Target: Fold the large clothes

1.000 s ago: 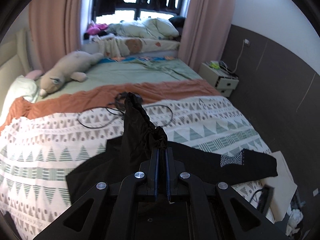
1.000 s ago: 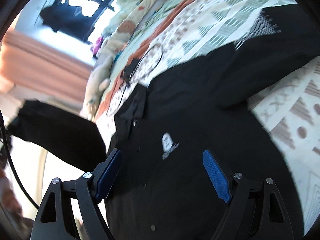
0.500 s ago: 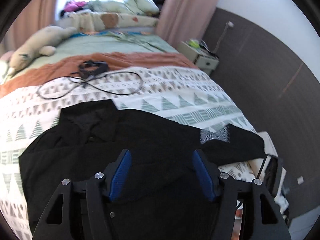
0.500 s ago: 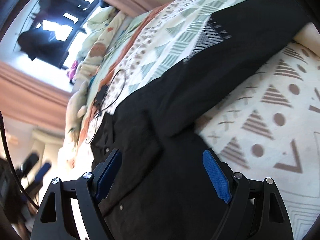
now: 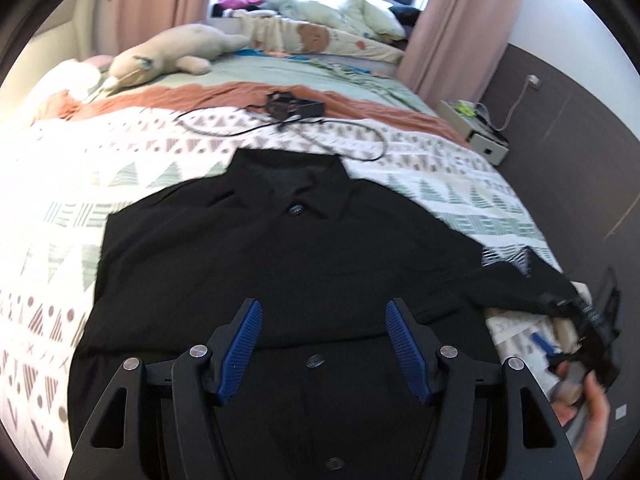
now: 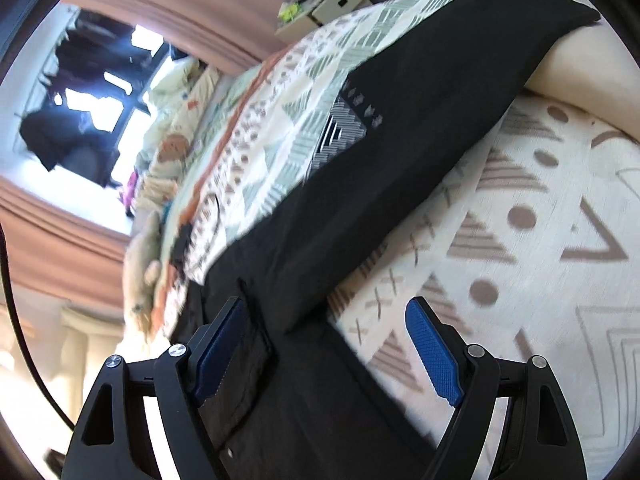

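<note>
Left gripper point(image 5: 322, 344): jaws spread wide, nothing between the blue pads point(image 5: 404, 348); it hung above the lower front of the shirt, and contact with the cloth could not be judged.

Right gripper point(image 6: 328, 354): jaws spread wide, empty; it hovered over the shirt's right side where the sleeve joins the body. In the left wrist view a hand point(image 5: 588, 408) showed at the lower right edge, blurred, beside the sleeve end.

Shirt point(image 5: 280, 264): black, buttoned, lay face up and flat on the near half of the bed, collar point(image 5: 296, 176) toward the head of the bed, hem toward the foot edge under the left gripper. Buttons point(image 5: 296, 210) ran down the middle.

Sleeve point(image 6: 420, 120): the right one stretched out straight toward the bed's right edge, its end hanging over that edge; a patterned patch point(image 6: 340, 136) showed on it.

Left side of shirt: lay folded in over the body, its outer edge straight.

Bed point(image 5: 72, 184): cover with triangle print; an orange blanket point(image 5: 200, 94) crossed it past the collar.

Cable point(image 5: 304, 128): black, looped on the cover just past the collar, with a small black device point(image 5: 294, 106) on the orange blanket.

Plush toy point(image 5: 176, 50): at the far left corner of the bed.

Nightstand point(image 5: 476, 132): against the wall beyond the bed's right edge.
</note>
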The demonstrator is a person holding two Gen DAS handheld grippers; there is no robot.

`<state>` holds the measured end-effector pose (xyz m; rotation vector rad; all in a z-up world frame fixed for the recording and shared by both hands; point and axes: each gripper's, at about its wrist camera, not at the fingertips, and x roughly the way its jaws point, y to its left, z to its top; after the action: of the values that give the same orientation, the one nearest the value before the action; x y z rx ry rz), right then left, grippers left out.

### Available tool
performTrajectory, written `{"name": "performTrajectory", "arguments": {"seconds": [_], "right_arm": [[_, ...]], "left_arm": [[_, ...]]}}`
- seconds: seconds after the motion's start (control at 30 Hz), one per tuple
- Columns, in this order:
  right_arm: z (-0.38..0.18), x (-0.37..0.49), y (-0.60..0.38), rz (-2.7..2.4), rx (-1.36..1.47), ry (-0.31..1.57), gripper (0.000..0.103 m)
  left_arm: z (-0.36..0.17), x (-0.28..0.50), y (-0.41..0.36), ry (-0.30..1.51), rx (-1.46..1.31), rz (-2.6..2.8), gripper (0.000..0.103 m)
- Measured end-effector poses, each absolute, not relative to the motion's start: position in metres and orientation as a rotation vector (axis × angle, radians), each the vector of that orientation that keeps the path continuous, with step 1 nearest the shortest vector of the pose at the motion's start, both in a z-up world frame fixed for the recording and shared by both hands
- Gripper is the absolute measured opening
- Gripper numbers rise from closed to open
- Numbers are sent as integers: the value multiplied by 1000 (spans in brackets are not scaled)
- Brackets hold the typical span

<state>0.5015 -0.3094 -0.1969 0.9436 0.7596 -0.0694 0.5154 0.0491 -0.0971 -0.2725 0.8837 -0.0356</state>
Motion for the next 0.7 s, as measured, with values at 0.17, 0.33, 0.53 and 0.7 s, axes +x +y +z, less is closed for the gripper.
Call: {"name": "performTrajectory", "arguments": {"seconds": [0.17,0.33,0.53,0.7], "right_arm": [[-202,498,-343,-66,1016,664,69],[-215,506,-358,-135,1014,647,58],[-233,516,-367,-181,1055,608,46],[-244,511,-375,-168,1101,571,11]], "left_arm": [[-127,504,76,891,-335,52,66],[-149,498,100,908,-397,100,66],[-166,494,121,923,-426,144,66],[-175,490,140,930,-464,182,66]]}}
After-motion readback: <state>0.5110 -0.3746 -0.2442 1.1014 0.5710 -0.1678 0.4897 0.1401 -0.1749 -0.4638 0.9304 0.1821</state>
